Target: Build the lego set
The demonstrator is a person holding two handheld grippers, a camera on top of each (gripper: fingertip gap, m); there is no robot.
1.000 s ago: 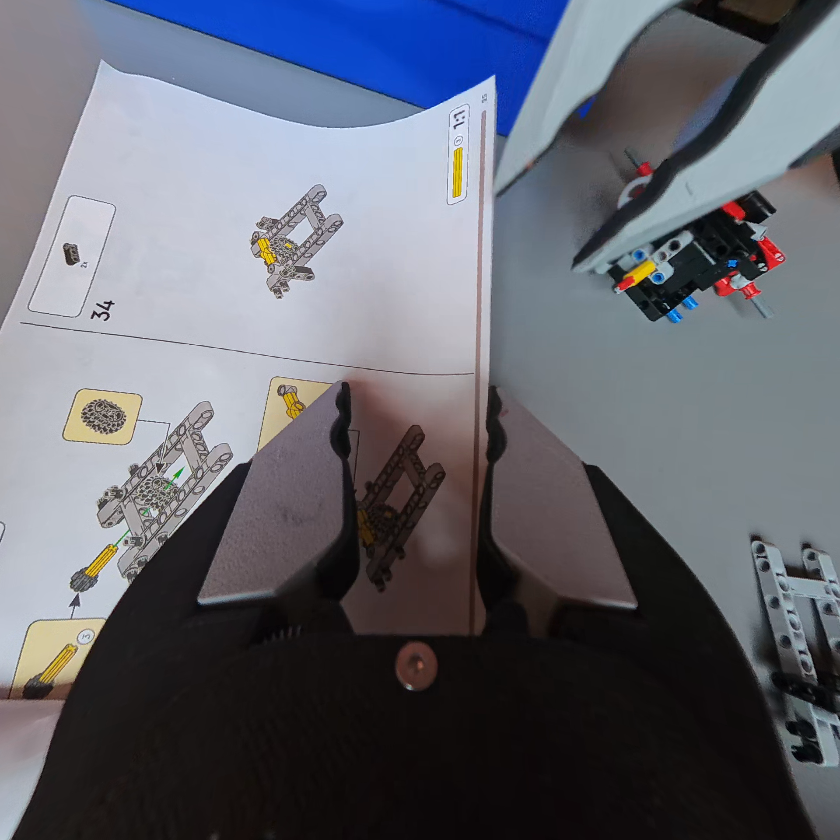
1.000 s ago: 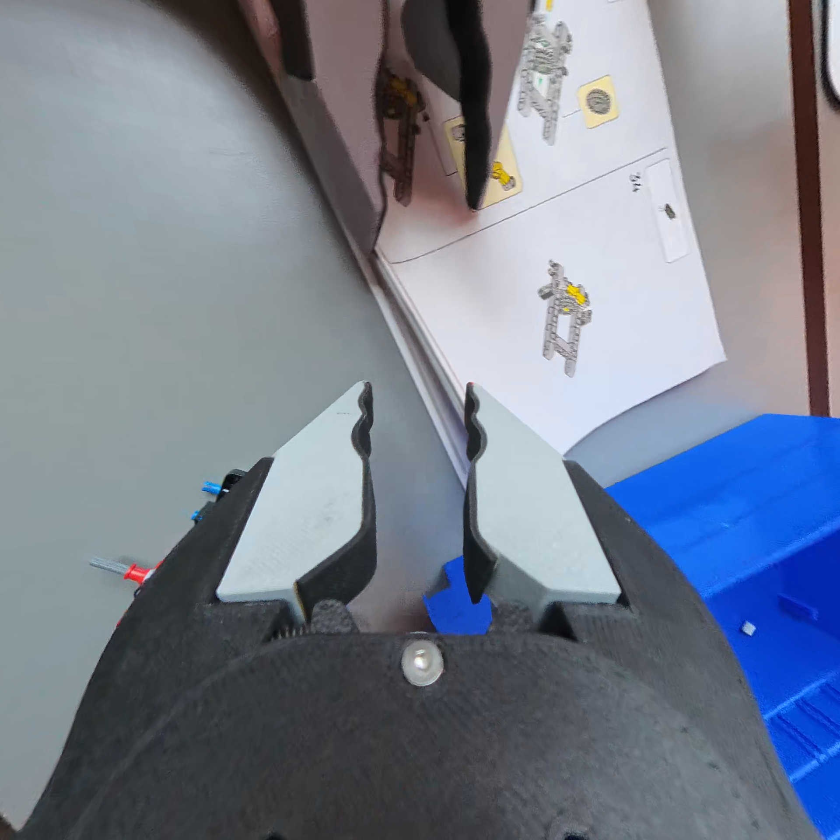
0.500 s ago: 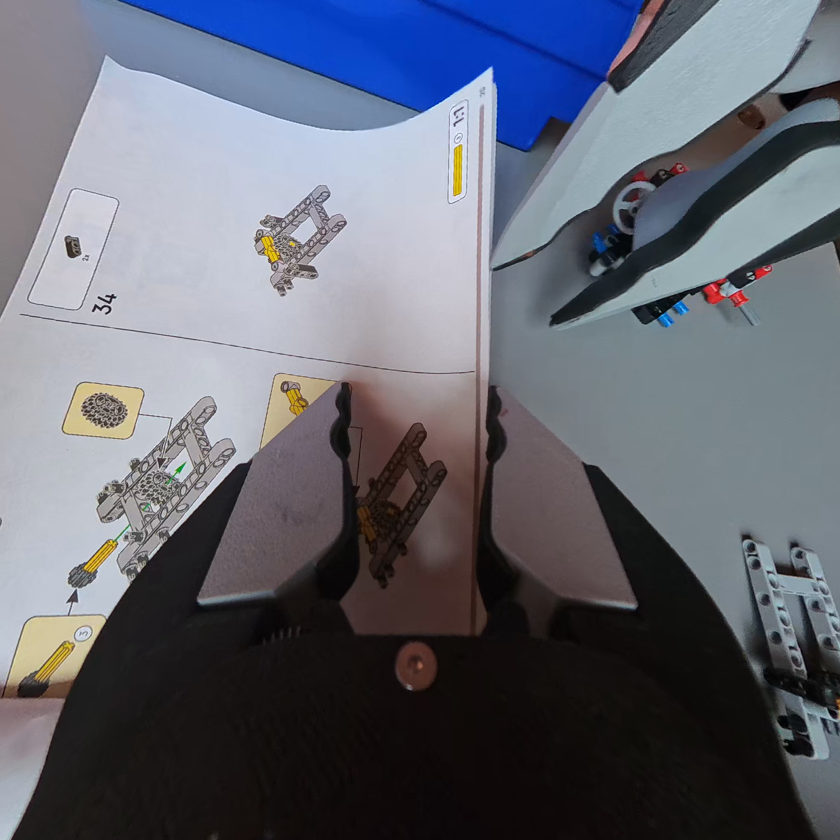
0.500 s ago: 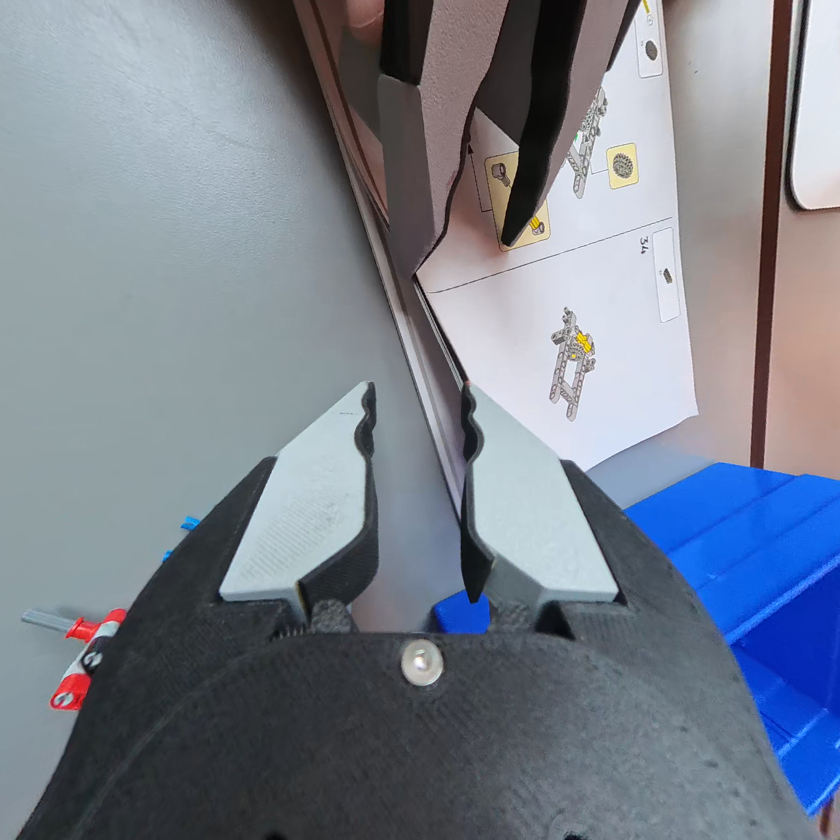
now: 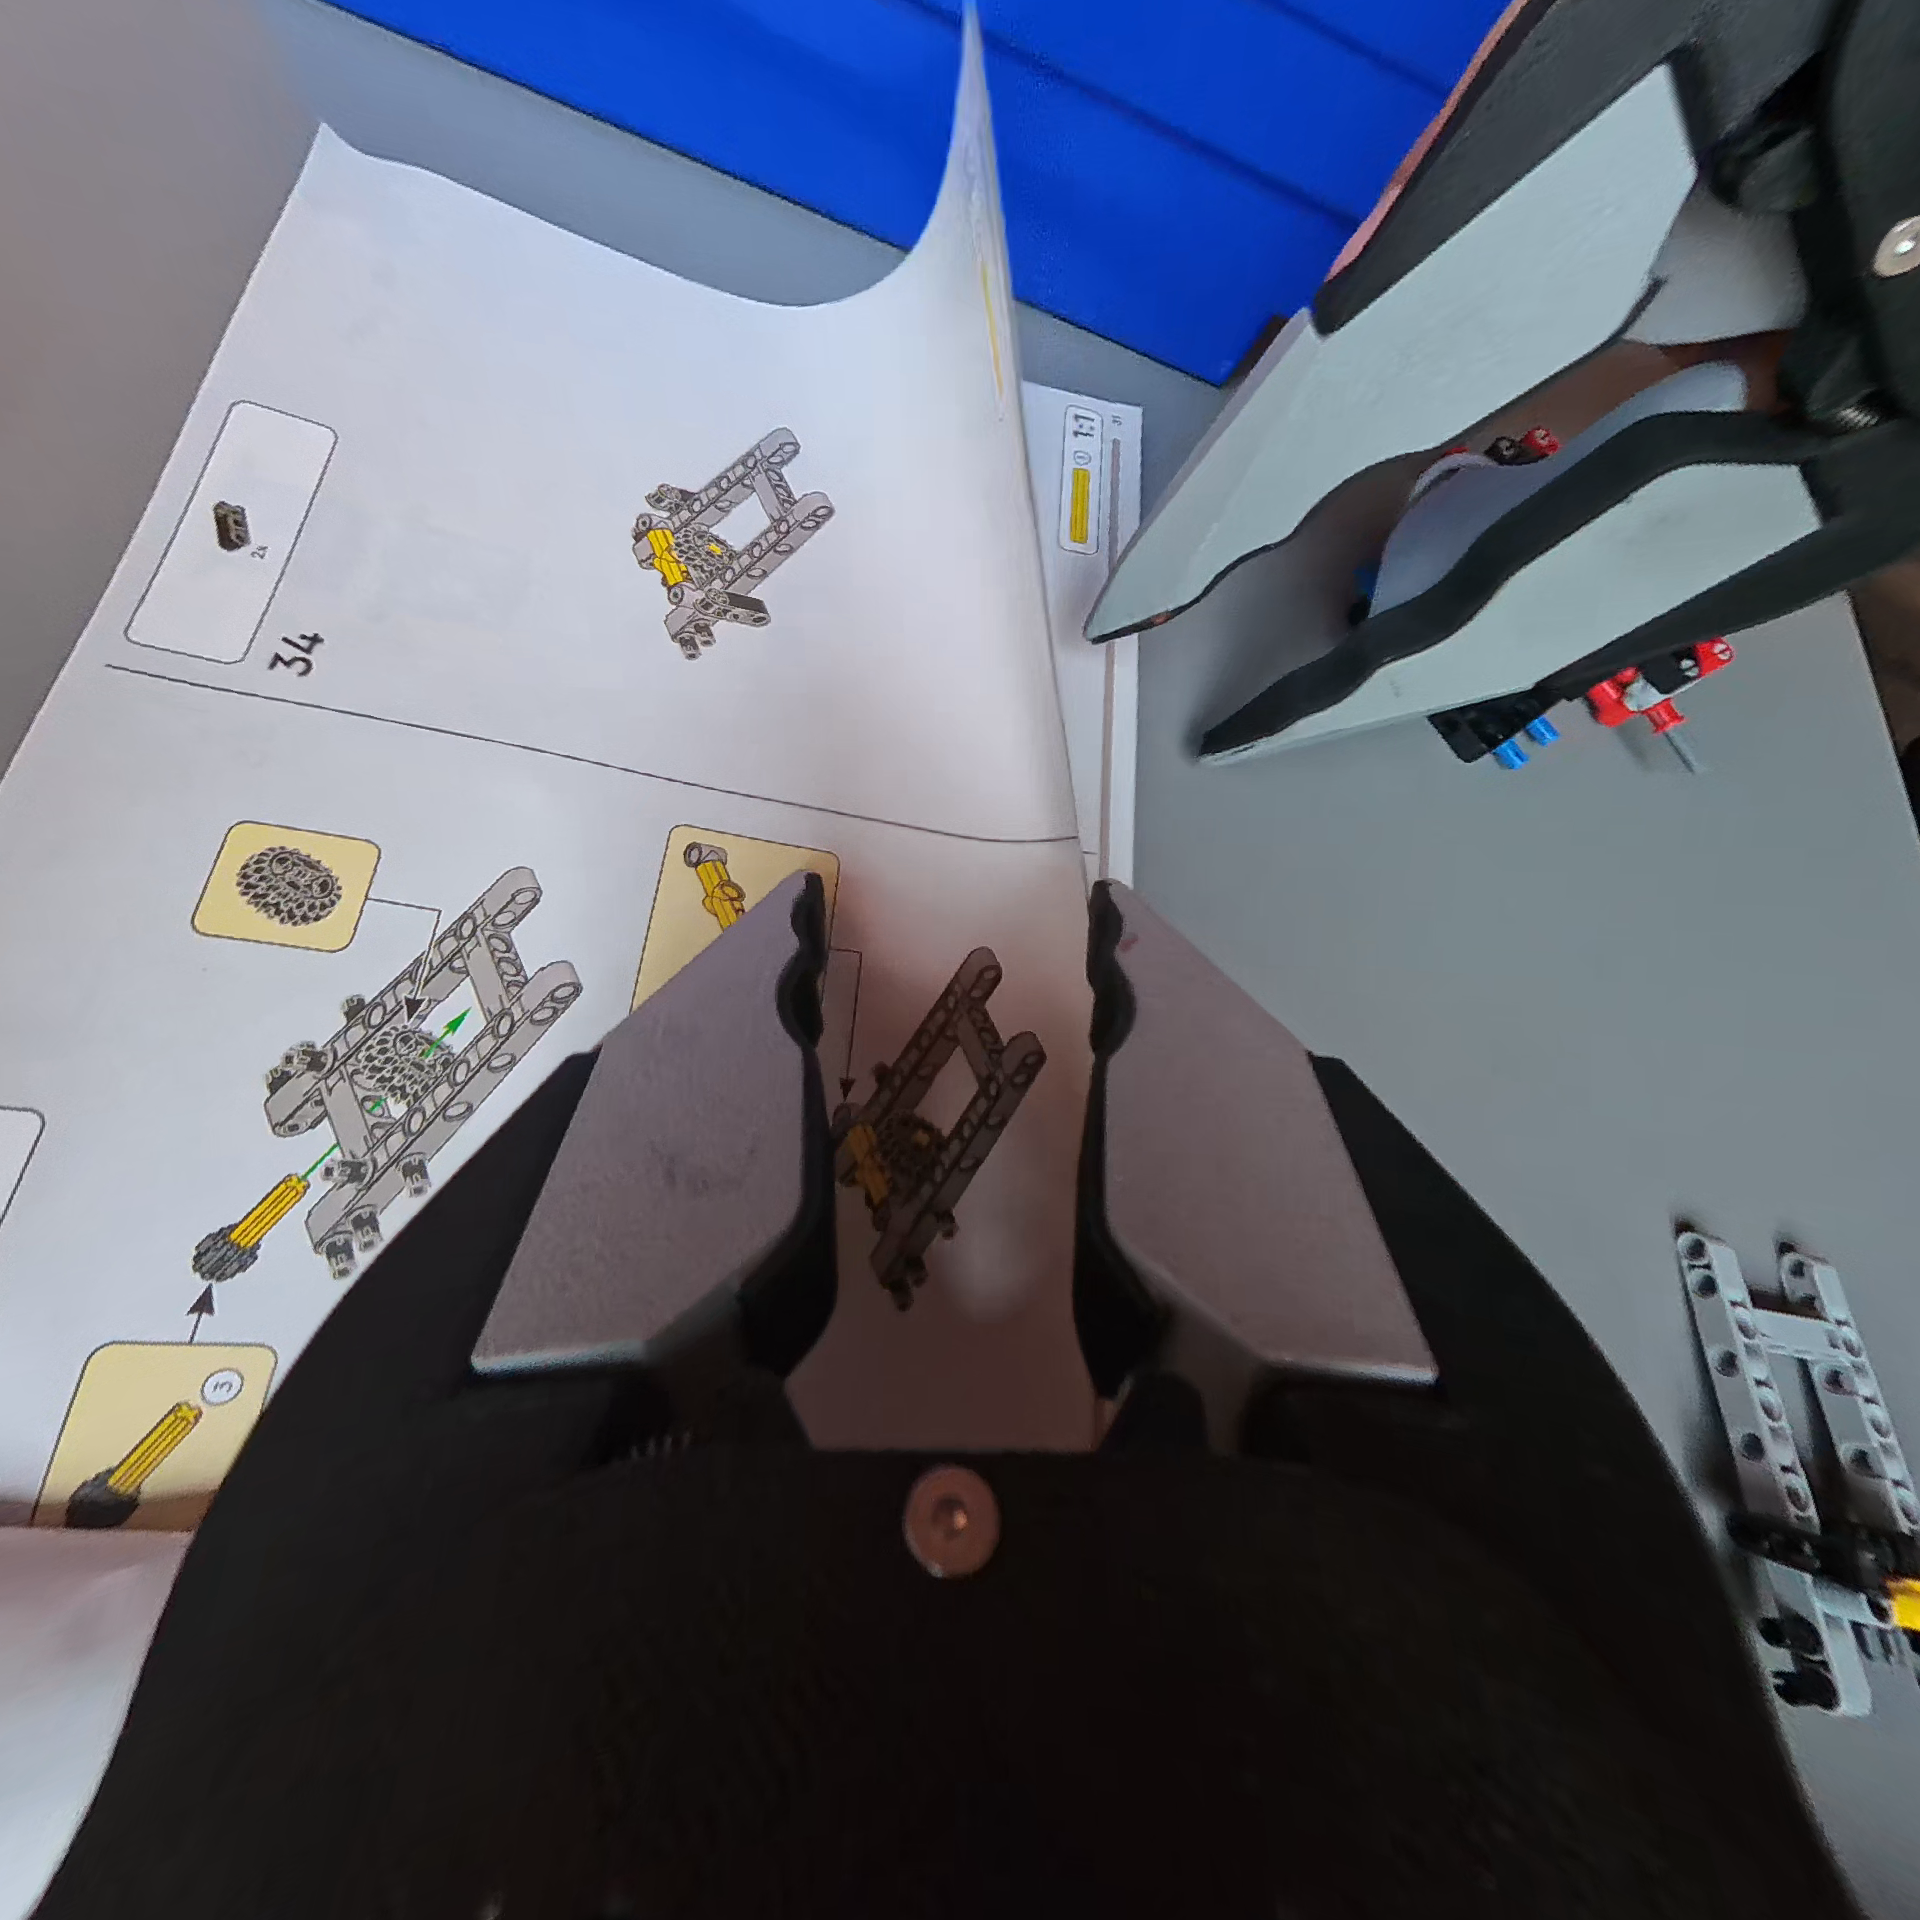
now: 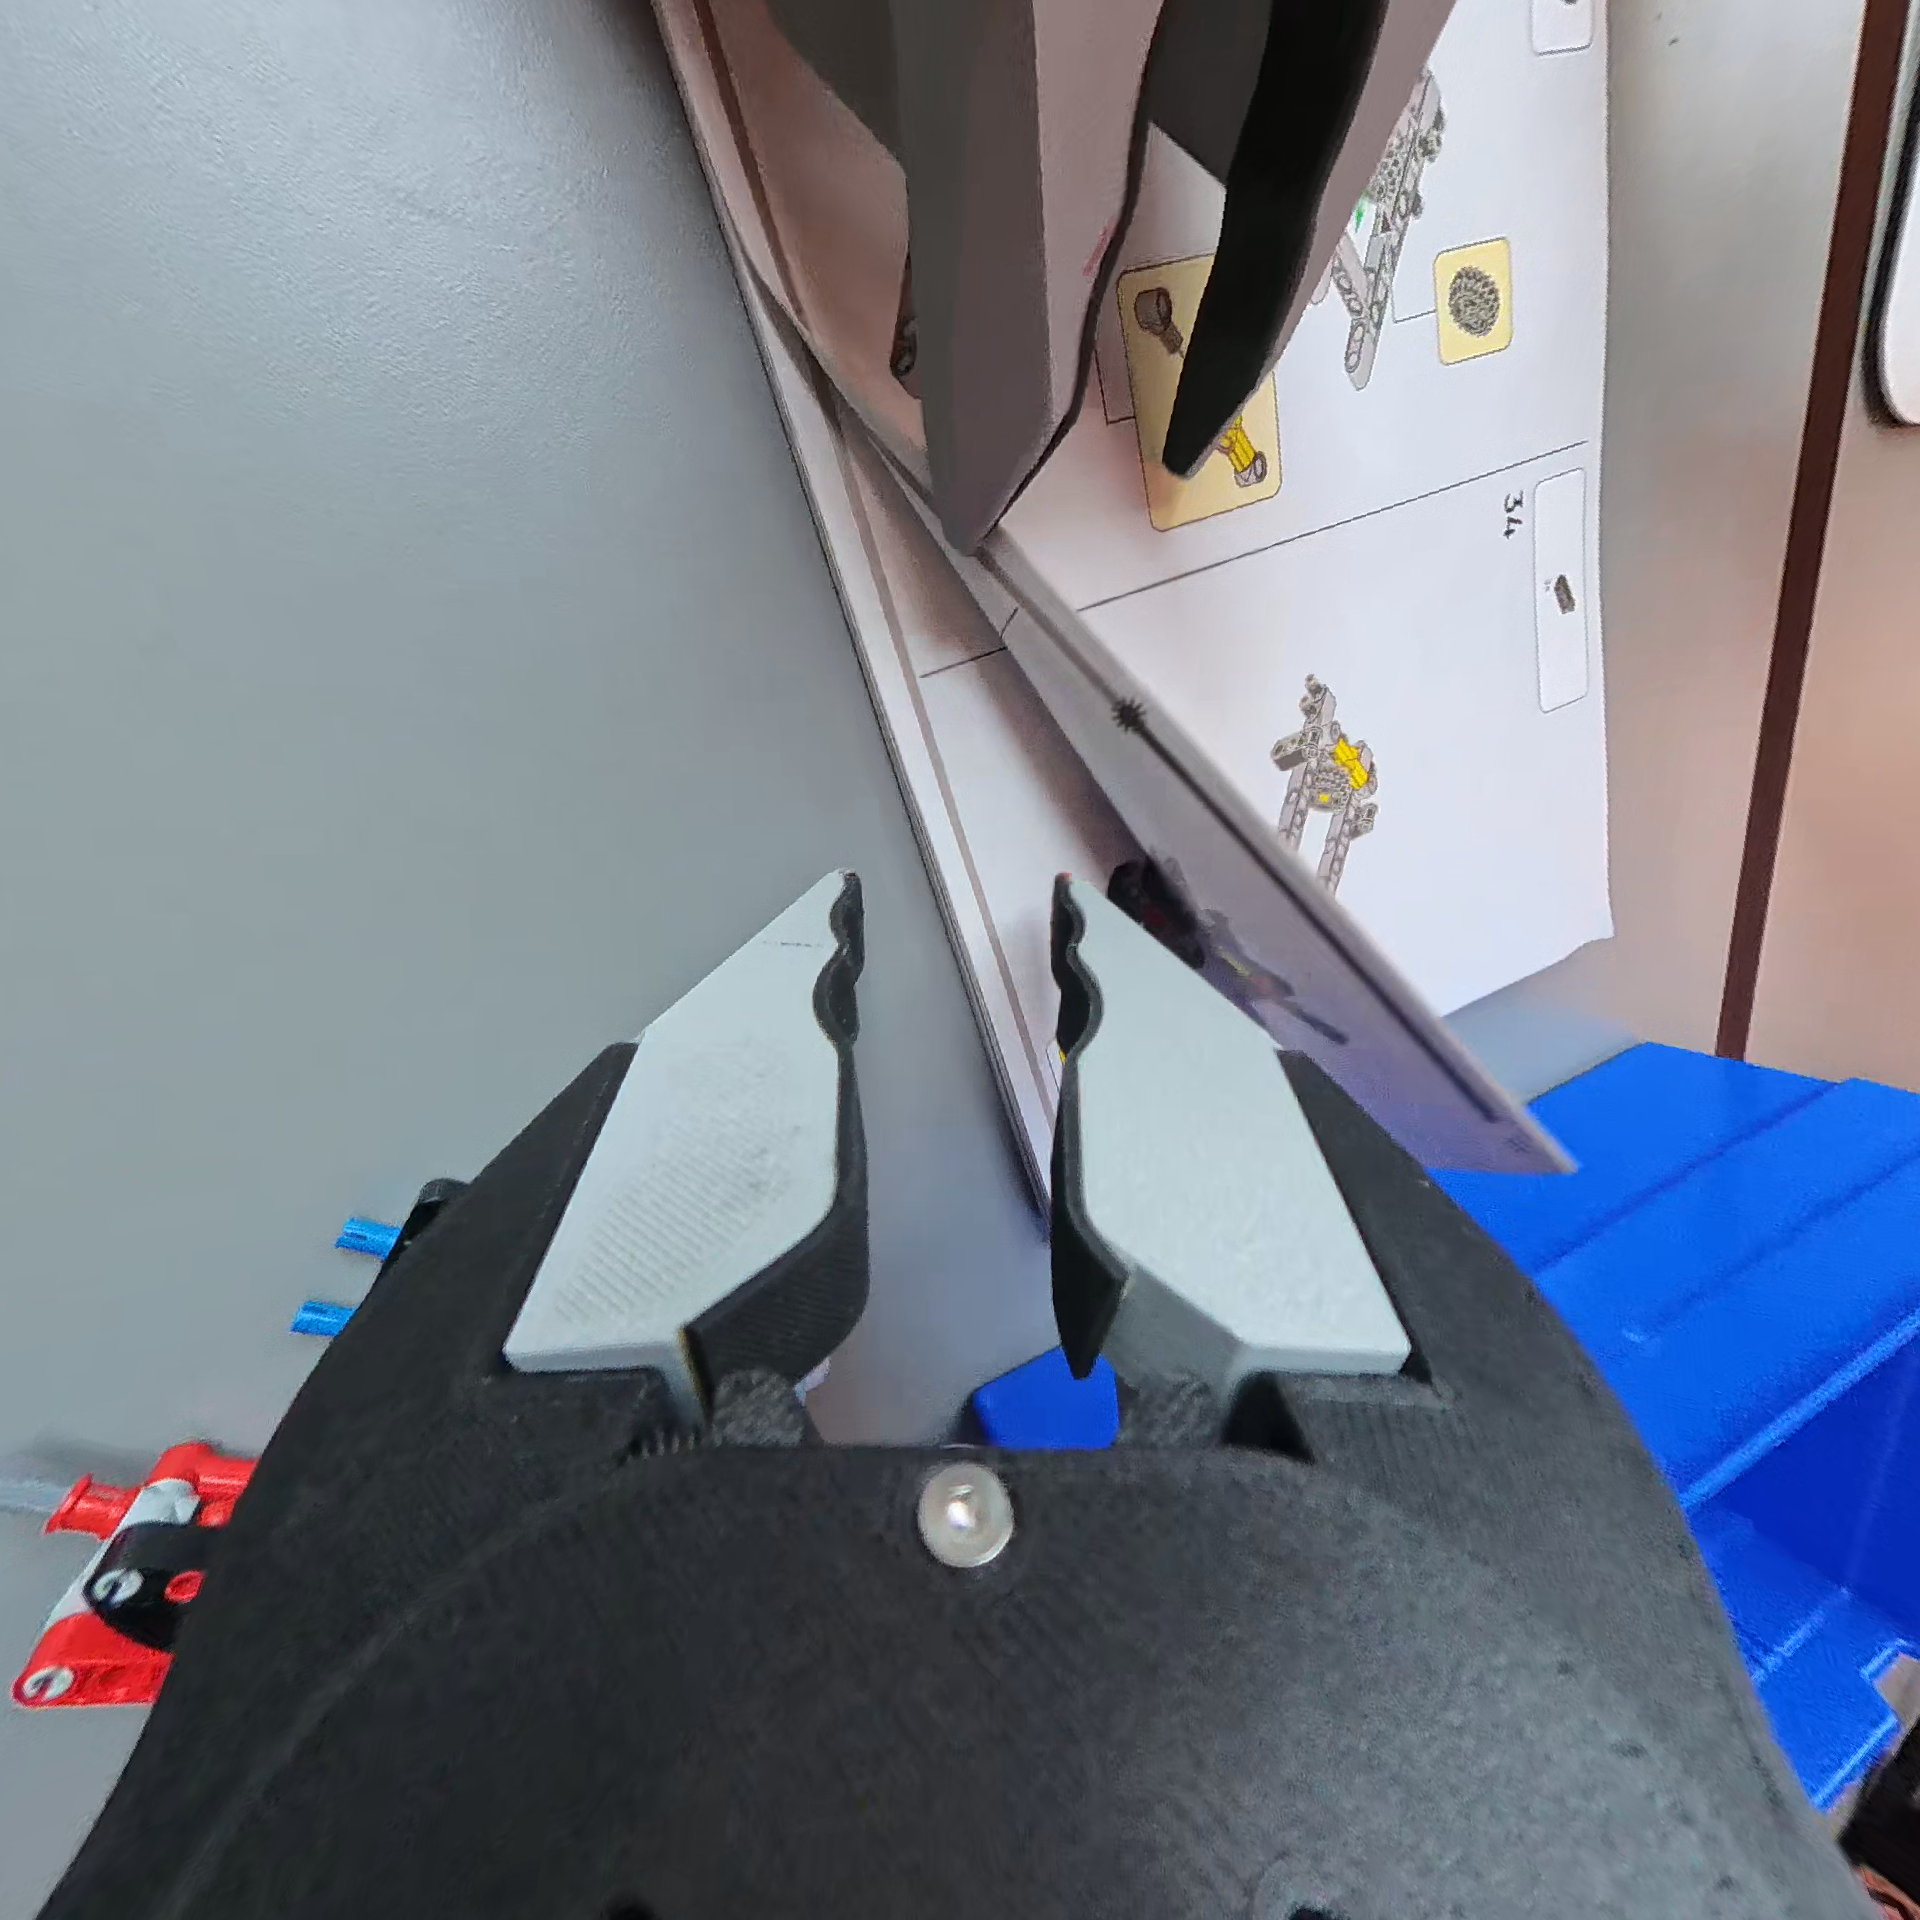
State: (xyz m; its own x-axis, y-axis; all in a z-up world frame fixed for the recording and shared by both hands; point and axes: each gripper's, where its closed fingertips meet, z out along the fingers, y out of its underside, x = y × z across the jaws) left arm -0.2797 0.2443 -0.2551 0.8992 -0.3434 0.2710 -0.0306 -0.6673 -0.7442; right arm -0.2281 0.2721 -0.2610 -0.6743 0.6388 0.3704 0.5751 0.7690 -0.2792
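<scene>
An open instruction booklet (image 5: pixel 499 343) lies on the grey table (image 5: pixel 1455 987). Its top page (image 5: pixel 961 312) curls upward at the far right corner; the right wrist view shows this page's raised underside (image 6: pixel 1299 935). My left gripper (image 5: pixel 951 914) is open and empty, with its jaws astride the booklet's right edge. My right gripper (image 6: pixel 956 904) is open and empty, its right fingertip at the booklet's edge beneath the raised page. From the left wrist view it (image 5: pixel 1158 686) reaches in from the upper right. A grey lego frame (image 5: pixel 1787 1455) lies at the right.
A black lego assembly with red and blue pins (image 5: pixel 1507 727) sits under my right gripper and also shows in the right wrist view (image 6: pixel 114 1579). A blue bin (image 5: pixel 1091 156) stands beyond the booklet (image 6: pixel 1714 1247). My left gripper (image 6: pixel 1075 504) hangs over the booklet's pages. The grippers' ends are close to 7 cm from one another.
The booklet's top page has lifted at its far right corner, showing the page beneath. My right gripper has moved in to the booklet's edge. My left gripper has stayed in place.
</scene>
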